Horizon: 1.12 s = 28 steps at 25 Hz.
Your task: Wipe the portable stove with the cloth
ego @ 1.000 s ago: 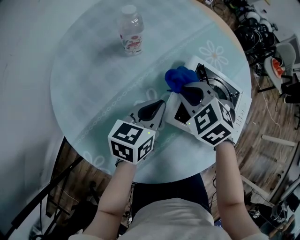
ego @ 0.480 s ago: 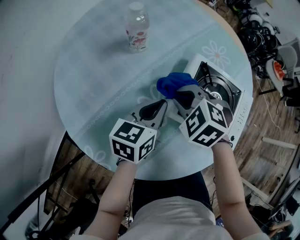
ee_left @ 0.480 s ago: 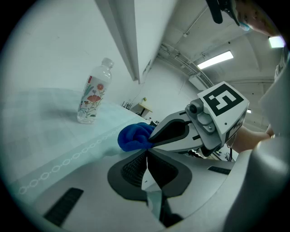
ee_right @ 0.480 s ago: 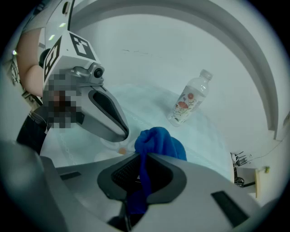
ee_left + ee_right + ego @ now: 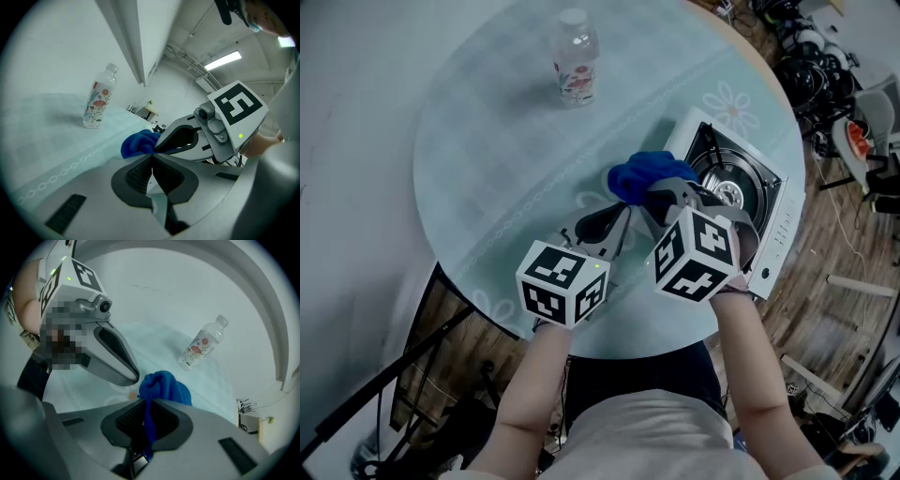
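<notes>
- Head view: round table with a pale teal cover, wood floor around it. A bottle stands upright at the far side, well apart from the work.
- Head view: the white portable stove sits at the table's right edge, burner in its middle. The blue cloth is bunched at the stove's left edge, near the burner. Can't tell if it presses on the top plate.
- Head view: my right gripper is over the stove's near-left part with the cloth at its tip. My left gripper is just beside it on the table side, not on the stove.
- Left gripper view: my 2 jaws meet tip to tip with nothing between them, so closed and empty. The cloth and right gripper are just ahead, the bottle far left.
- Right gripper view: jaws clamped on a fold of the cloth, 1 strip running down between the pads, the bulk balled up past the tips.
- Step, as I judge it: wiping the stove top. How much is done I can't tell.
- To do it well: hold the clamp tight and press the wad flat on the plate. Sweep overlapping passes toward the burner and far edge, skirting the pan supports so nothing snags.
- The stove is close to the table edge and may slide, so the left gripper could brace its side.
</notes>
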{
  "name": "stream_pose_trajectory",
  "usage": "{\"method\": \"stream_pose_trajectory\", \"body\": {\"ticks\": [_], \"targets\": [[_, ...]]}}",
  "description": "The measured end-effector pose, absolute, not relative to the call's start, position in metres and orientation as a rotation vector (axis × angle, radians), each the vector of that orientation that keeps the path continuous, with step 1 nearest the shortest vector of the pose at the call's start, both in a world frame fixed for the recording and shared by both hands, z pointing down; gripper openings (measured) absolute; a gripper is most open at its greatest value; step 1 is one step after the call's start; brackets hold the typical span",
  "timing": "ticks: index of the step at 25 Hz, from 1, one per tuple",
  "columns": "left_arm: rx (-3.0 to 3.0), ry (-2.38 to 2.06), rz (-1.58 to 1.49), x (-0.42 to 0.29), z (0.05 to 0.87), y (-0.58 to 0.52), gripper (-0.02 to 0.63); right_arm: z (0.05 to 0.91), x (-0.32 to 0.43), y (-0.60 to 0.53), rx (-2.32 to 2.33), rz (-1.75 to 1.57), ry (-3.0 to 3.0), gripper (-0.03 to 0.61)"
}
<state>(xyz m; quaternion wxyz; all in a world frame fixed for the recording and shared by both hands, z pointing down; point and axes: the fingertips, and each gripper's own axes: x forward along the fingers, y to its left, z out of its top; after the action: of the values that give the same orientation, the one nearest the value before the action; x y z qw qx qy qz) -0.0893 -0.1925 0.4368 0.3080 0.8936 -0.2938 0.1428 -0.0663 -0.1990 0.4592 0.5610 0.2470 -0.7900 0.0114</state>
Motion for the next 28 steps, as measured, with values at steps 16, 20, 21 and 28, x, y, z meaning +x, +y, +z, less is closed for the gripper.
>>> {"method": "stream_pose_trajectory", "body": {"ticks": [16, 20, 21, 28], "targets": [[2.38, -0.803, 0.453, -0.095, 0.436, -0.181, 0.023, 0.46, -0.079, -0.177, 0.583, -0.016, -1.843, 0.055], [2.374, -0.827, 0.461, -0.098, 0.437, -0.179, 0.023, 0.46, -0.08, -0.172, 0.576, -0.05, -1.832, 0.055], [2.375, -0.833, 0.463, -0.099, 0.437, -0.178, 0.023, 0.46, -0.08, -0.17, 0.572, -0.058, -1.83, 0.055], [2.367, -0.852, 0.472, -0.101, 0.438, -0.171, 0.023, 0.46, -0.085, -0.161, 0.556, -0.078, -1.84, 0.055]]}}
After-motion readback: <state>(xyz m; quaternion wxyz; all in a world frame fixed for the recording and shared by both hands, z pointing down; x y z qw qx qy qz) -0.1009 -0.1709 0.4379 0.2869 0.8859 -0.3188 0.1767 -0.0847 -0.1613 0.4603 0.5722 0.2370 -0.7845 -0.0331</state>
